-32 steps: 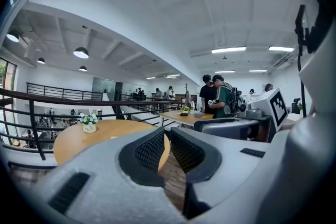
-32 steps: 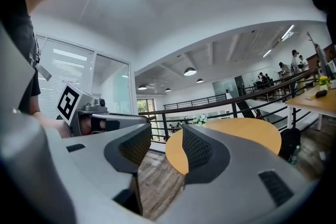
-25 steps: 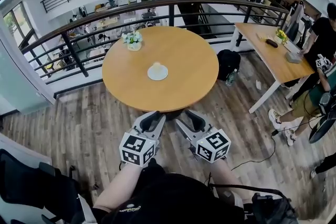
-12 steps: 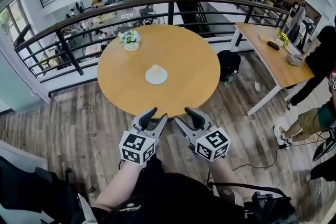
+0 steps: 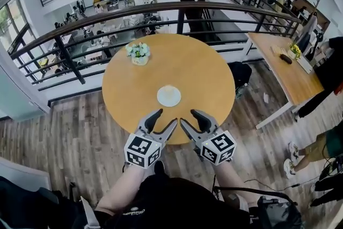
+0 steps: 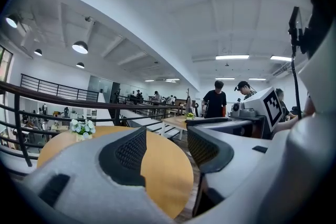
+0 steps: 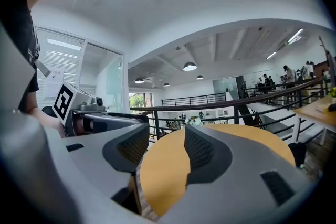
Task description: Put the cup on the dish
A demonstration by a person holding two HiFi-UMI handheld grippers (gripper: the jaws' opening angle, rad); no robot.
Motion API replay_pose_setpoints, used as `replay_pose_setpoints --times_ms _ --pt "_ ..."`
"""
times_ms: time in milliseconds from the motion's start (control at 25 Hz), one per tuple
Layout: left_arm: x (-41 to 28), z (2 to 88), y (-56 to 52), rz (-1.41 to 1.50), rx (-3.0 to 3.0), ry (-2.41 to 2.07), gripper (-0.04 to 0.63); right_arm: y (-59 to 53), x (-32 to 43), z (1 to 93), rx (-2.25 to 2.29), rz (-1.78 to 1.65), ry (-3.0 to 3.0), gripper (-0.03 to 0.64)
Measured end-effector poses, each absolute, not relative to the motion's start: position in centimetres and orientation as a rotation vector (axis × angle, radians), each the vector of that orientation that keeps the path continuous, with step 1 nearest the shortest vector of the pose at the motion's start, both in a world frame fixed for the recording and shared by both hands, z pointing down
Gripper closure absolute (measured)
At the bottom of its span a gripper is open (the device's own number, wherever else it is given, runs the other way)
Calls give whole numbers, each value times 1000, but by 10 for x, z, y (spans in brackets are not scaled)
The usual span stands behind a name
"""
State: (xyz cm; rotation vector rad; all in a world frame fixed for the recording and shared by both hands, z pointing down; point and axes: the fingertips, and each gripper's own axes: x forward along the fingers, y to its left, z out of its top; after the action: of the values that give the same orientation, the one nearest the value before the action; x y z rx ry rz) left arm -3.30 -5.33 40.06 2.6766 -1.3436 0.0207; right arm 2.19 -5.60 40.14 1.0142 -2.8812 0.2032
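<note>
- The left gripper (image 5: 163,120) (image 6: 167,140) has its jaws opening. Nothing is between the ribbed black pads (image 6: 130,150), and through the gap only the tabletop shows.
- The right gripper (image 5: 189,119) (image 7: 166,147) also has its jaws apart and holds nothing. The edge of the table fills the space between its pads (image 7: 199,147).
- Both grippers hang side by side just past the near edge of the table, close to the person's body, with their tips angled toward each other. Neither touches the table or anything on it.
- The marker cubes (image 5: 142,150) sit at the rear of each gripper, above the person's forearms.
- The round wooden table (image 5: 128,88) stands straight ahead of the tips.
- A white dish (image 5: 160,98) lies on the near half of the table, a little beyond the grippers and well clear of them.
- The cup (image 5: 169,95) shows from above as a small pale round shape in the middle of the dish.
- A small pot of white flowers (image 5: 139,53) (image 6: 81,127) stands near the table's far left edge, well apart from the dish.
- A curved black railing (image 5: 177,8) runs behind the table.
- A long wooden desk (image 5: 281,69) stands off to the right on the plank floor (image 5: 69,131), with a black bag (image 5: 241,72) between it and the round table.
</note>
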Motion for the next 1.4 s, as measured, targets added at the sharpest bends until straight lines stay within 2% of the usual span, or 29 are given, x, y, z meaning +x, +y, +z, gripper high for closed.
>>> replay_pose_setpoints --times_ms 480,960,1400 --pt "-97 397 -158 -2 2695 -1277 362 -155 -44 394 1050 170 -2807 423" --pt "-96 400 -187 49 2694 -1265 362 -190 -46 389 1053 154 -2852 425" --pt "-69 398 -202 86 2679 -1328 379 -208 -9 388 1051 162 -2877 425"
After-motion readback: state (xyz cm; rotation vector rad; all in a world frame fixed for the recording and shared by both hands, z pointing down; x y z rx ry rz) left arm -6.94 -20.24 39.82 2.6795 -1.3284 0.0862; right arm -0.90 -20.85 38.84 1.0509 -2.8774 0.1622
